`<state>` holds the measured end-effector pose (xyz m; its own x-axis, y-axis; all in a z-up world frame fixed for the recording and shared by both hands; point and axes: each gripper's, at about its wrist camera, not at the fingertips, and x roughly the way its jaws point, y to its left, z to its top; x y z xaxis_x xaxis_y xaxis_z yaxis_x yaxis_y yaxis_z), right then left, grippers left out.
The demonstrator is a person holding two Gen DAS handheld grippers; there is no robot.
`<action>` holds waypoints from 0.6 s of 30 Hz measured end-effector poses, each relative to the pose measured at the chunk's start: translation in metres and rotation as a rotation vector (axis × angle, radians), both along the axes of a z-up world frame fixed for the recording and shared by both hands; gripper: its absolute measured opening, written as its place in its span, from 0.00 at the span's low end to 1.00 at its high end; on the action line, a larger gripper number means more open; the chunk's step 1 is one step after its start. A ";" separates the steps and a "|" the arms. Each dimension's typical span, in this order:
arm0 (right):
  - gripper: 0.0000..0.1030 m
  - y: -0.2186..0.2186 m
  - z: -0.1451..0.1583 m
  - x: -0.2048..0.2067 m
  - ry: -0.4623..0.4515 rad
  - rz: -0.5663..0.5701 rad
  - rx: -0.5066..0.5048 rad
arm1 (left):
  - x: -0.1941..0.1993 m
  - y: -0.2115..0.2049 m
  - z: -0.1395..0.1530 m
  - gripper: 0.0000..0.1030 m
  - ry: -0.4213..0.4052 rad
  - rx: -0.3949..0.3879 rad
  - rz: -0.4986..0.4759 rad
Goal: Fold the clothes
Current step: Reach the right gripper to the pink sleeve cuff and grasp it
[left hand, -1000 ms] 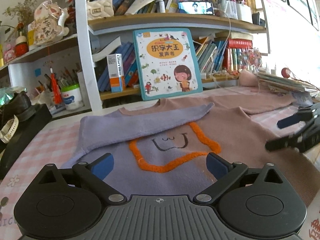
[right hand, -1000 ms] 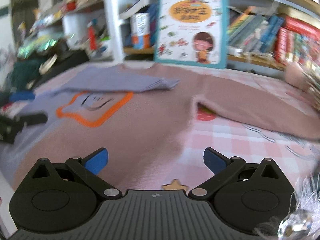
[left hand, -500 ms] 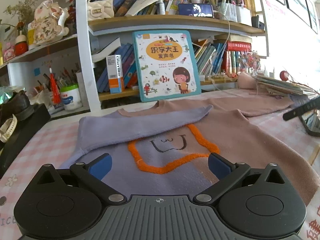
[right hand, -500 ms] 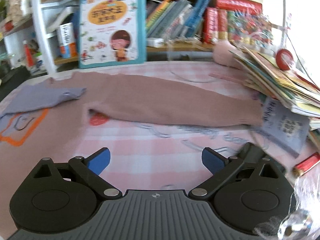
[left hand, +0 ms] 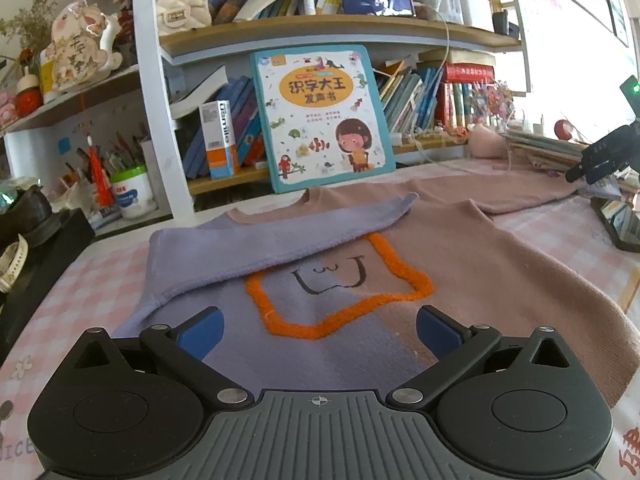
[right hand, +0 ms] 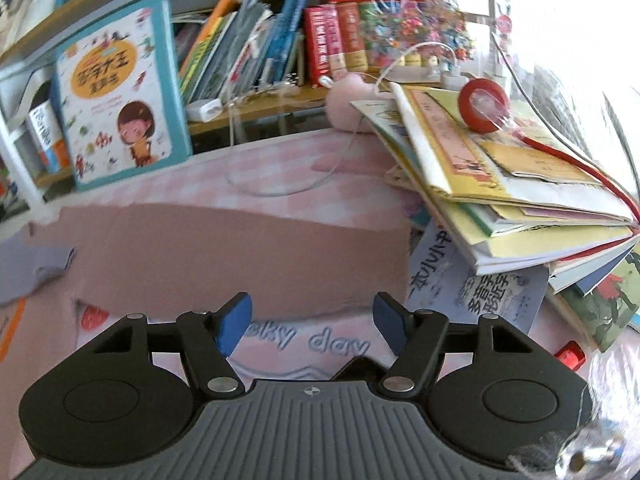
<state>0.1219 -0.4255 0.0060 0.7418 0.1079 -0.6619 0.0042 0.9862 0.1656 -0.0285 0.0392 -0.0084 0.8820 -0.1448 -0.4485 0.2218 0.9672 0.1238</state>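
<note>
A two-tone sweater (left hand: 460, 264), lilac on one half and dusty pink on the other, is seen spread flat on a pink checked tablecloth (left hand: 576, 224). An orange outlined patch (left hand: 340, 284) with a small drawn face is shown on its chest. The lilac sleeve (left hand: 280, 236) is laid folded across the upper chest; the pink sleeve (right hand: 240, 256) is stretched out sideways toward a stack of picture books (right hand: 500, 184), its cuff lying just beside a loose printed sheet (right hand: 472, 284). The left gripper (left hand: 318, 328) is held above the sweater's lower hem, blue pads spread wide, nothing between them. The right gripper (right hand: 312, 322) is positioned near the outstretched sleeve's cuff, jaws parted and empty; contact with the cloth cannot be told. A children's book (left hand: 324, 116) is propped upright against the bookshelf (left hand: 320, 36) behind the sweater.
</note>
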 end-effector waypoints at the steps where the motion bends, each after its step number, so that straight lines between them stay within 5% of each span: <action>1: 0.64 -0.004 0.001 0.003 0.003 -0.009 0.011 | 0.000 0.000 0.000 1.00 0.001 -0.001 0.000; 18: 0.57 -0.027 -0.012 0.007 0.092 -0.147 0.157 | -0.001 -0.008 -0.002 1.00 -0.004 0.051 -0.006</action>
